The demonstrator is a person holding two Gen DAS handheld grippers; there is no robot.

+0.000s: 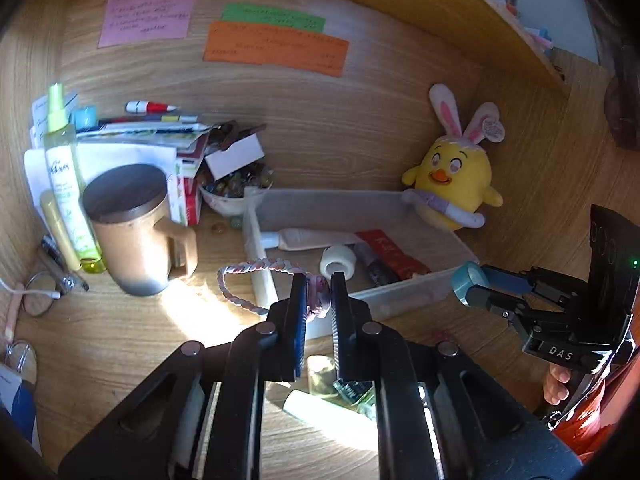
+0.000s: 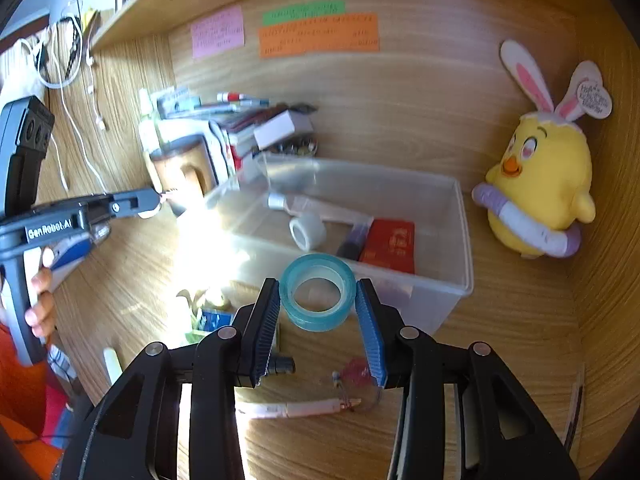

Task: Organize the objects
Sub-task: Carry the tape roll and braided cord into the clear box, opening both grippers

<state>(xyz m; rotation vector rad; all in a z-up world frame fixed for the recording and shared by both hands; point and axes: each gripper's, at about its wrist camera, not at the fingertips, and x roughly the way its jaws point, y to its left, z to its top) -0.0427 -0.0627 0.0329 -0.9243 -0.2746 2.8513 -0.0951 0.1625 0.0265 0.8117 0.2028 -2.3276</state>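
Two sets of tongs are being held over a wooden counter (image 1: 120, 344). The left tongs (image 1: 319, 292) are being kept nearly closed, pinched on one braided pink-and-white headband (image 1: 240, 280), whose loop is hanging to their left. The right tongs (image 2: 318, 300) are being held partly open, clamped on one roll of blue tape (image 2: 318, 294), which is being gripped upright between the two pads.

Just ahead of both tongs, one clear plastic bin (image 2: 460, 280) is resting on the counter. Inside it, one white tape roll (image 2: 307, 231), one white tube (image 1: 308, 238) and one red packet (image 2: 390, 246) are lying.

To the right of the bin, one yellow chick plush (image 2: 540, 176) is sitting. To the left of the left tongs, one brown lidded mug (image 1: 134, 228) and one green spray bottle (image 1: 66, 176) are standing.
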